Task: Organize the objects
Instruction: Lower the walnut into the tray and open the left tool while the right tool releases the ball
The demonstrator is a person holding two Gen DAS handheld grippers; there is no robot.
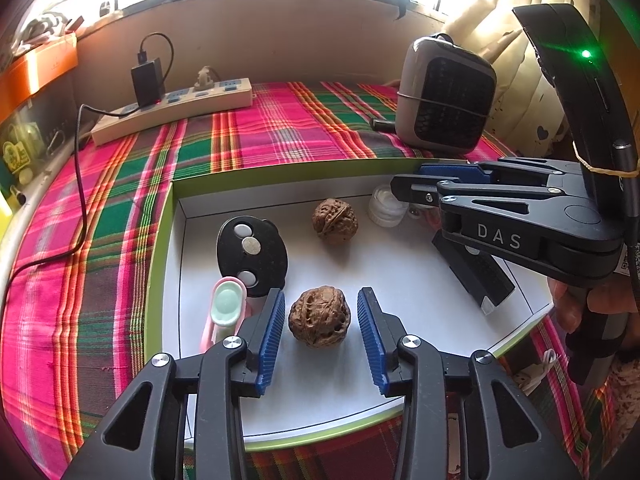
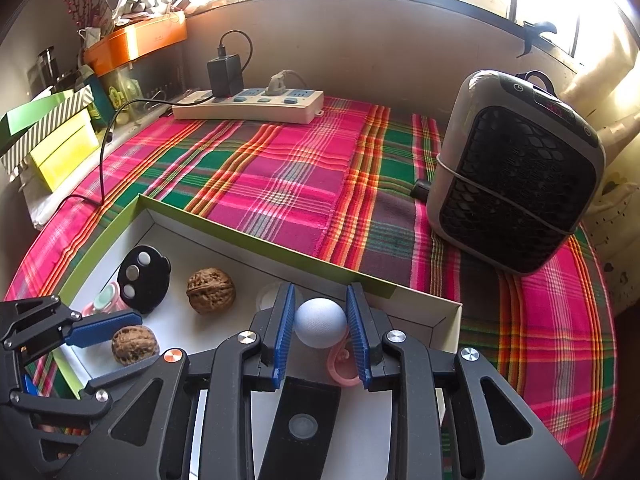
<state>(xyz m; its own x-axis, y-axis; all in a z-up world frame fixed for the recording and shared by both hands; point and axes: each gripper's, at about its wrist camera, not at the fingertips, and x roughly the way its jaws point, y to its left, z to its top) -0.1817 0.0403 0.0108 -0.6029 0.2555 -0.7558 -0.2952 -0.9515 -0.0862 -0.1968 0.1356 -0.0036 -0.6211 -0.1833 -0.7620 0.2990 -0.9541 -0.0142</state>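
Note:
A shallow white tray with a green rim point(image 1: 160, 240) lies on the plaid cloth. My left gripper point(image 1: 320, 320) is open, its blue pads on either side of a walnut point(image 1: 319, 316) without touching it. A second walnut point(image 1: 334, 220) lies farther back. My right gripper point(image 2: 320, 322) is shut on a white ball point(image 2: 320, 322) held over the tray; it also shows in the left wrist view point(image 1: 404, 184). A black oval with round discs point(image 1: 252, 254), a pink and mint clip point(image 1: 226, 308), a white jar point(image 1: 386, 206) and a black remote point(image 2: 298, 428) lie in the tray.
A small grey heater point(image 2: 516, 172) stands at the back right of the cloth. A power strip with a black charger point(image 2: 248, 106) and its cable lies at the back. Orange and yellow-green boxes point(image 2: 64, 148) stand at the left. A pink ring point(image 2: 340, 364) lies under the ball.

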